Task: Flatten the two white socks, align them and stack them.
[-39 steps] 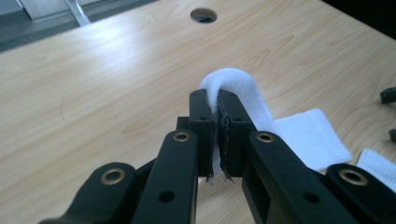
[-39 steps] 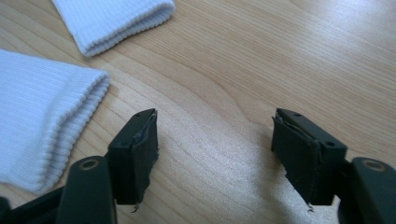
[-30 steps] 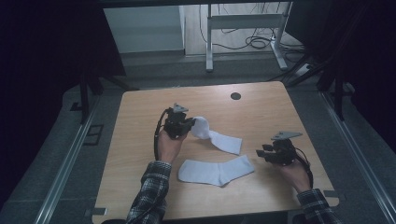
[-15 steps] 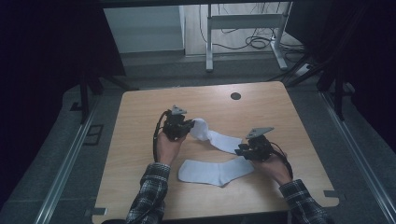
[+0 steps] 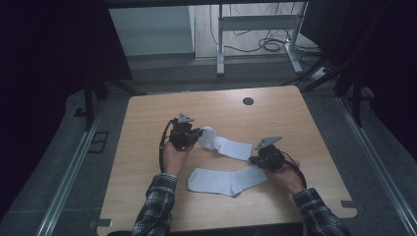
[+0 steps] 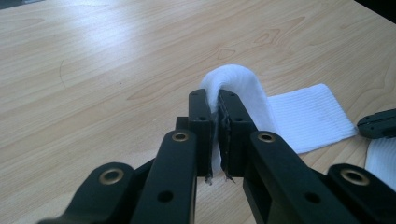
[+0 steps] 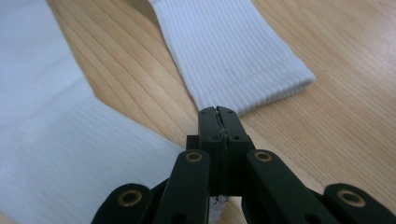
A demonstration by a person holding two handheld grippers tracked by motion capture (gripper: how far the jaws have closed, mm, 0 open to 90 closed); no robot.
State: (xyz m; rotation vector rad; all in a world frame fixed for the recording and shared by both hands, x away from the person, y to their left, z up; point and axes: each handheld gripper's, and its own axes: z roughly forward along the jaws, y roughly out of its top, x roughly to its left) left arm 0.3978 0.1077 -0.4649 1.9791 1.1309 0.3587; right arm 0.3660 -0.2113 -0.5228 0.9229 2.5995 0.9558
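Socks are what I am working with, two white ones on the wooden table (image 5: 147,147). The far sock (image 5: 227,145) lies slanting across the middle, and my left gripper (image 6: 214,122) has its jaws clamped on one end of it, so the cloth humps up in a loop above the tips while the rest lies flat. My right gripper (image 7: 218,114) sits at the other end of that sock, at a corner of the ribbed cuff; its jaws are pressed together, but I cannot tell whether any cloth is caught between them or they only touch the edge. The near sock (image 5: 227,180) lies flat and loose just below, close to my right hand (image 5: 285,177), with nothing gripping it.

I judge the job barely begun: one end of the far sock is secured, the second hold is doubtful, and pairing or folding it with the near sock remains undone.
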